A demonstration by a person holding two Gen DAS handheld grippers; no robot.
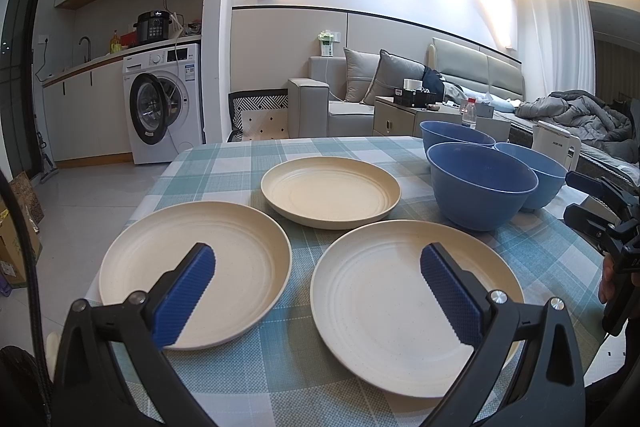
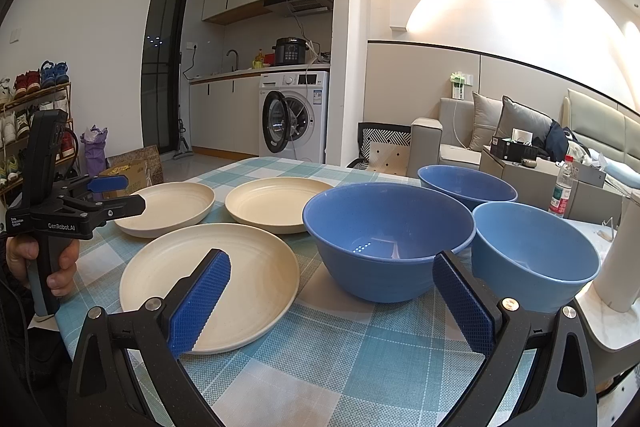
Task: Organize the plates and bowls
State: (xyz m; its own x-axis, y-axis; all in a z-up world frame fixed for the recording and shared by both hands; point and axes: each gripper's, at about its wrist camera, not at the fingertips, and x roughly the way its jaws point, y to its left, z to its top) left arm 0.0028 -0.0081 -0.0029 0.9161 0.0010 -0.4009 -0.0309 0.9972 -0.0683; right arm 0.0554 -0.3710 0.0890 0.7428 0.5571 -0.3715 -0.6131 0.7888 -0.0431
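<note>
Three cream plates lie on the checked tablecloth: one near left [image 1: 192,271], one near right [image 1: 400,303], one farther back [image 1: 330,191]. Three blue bowls stand upright and apart at the right: a dark one in front [image 2: 384,239], a dark one behind [image 2: 466,183], a lighter one [image 2: 532,251]. My left gripper [image 1: 316,253] hovers open over the gap between the two near plates, holding nothing. My right gripper [image 2: 331,261] is open and empty, its jaws spanning a plate [image 2: 256,267] and the front bowl. Each gripper shows in the other's view: the left gripper [image 2: 116,195], the right gripper [image 1: 580,201].
A white kettle [image 2: 628,259] stands on its base at the table's right edge, close to the light bowl. A water bottle [image 2: 562,187] sits beyond the table. A hand [image 2: 60,267] grips the left tool's handle. The tablecloth [image 2: 360,347] is bare in front.
</note>
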